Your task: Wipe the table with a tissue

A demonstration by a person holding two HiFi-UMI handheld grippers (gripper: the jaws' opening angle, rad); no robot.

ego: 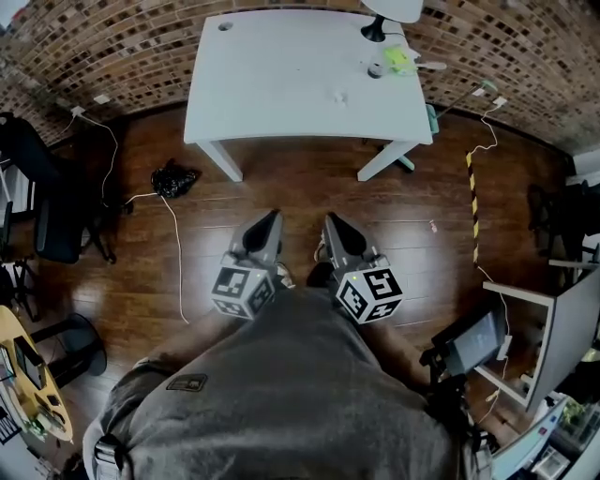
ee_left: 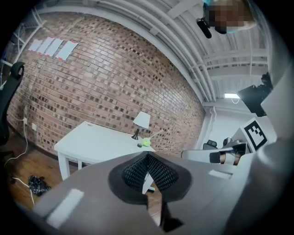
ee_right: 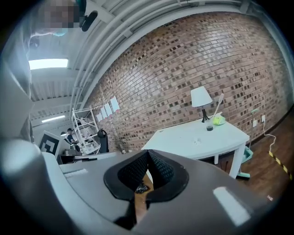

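Observation:
The white table (ego: 281, 75) stands ahead of me against the brick wall, well beyond both grippers. A small white crumpled scrap (ego: 339, 95), possibly the tissue, lies on its right half and shows again as a speck (ee_right: 197, 141) in the right gripper view. My left gripper (ego: 272, 217) and right gripper (ego: 330, 221) hang side by side over the wooden floor, pointing toward the table. In their own views the left gripper (ee_left: 147, 156) and right gripper (ee_right: 148, 153) each have their jaws met at the tips with nothing between them.
A lamp (ego: 380, 19) and a green object (ego: 397, 58) sit at the table's far right corner. On the floor lie a black bundle (ego: 173, 178), a white cable (ego: 175, 244) and yellow-black tape (ego: 472, 202). A black chair (ego: 47, 206) stands left, a desk (ego: 562, 328) right.

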